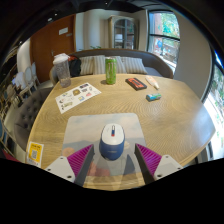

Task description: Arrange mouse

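On the round wooden table (pixel 150 118): one grey-and-blue mouse (pixel 112 141), lying on a pale mat (pixel 85 130), between the spread fingers of the tool (pixel 112 160), gaps either side. Beyond: green bottle (pixel 110 70), open leaflet (pixel 78 96).

The setting looked like a home living or dining room. A round wooden table (pixel 150 115) stood in the middle, with a grey sofa (pixel 120 62) carrying striped cushions (pixel 92 65) just beyond it. Behind the sofa were tall windows (pixel 160 30) and a wooden door (pixel 50 38). Household things lay scattered on the table: a green bottle (pixel 110 70), a clear jug (pixel 62 68), an open leaflet (pixel 77 96), a small book (pixel 136 84) and a yellow card (pixel 34 152).
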The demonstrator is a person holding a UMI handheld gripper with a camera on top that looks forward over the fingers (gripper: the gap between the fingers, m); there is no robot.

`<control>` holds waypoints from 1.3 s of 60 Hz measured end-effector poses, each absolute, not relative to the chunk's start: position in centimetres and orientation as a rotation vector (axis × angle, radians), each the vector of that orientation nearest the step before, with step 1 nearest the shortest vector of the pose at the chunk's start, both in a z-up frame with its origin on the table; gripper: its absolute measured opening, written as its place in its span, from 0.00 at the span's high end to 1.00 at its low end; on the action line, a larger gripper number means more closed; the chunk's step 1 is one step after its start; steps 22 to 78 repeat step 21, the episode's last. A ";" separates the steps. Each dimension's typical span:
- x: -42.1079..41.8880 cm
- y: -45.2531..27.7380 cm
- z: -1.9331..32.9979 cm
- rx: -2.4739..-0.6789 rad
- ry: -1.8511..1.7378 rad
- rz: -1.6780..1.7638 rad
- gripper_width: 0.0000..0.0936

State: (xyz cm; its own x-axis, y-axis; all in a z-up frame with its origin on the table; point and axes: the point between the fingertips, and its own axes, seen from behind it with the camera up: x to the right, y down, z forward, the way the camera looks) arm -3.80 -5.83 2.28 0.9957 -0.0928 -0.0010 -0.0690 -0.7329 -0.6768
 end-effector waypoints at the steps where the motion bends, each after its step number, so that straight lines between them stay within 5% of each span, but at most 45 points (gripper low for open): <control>1: -4.0 -6.5 2.5 -2.403 0.118 -0.034 0.11; 21: -4.7 -17.5 2.2 -2.536 0.276 -0.064 0.10; 78: -4.7 -17.5 2.2 -2.536 0.276 -0.064 0.10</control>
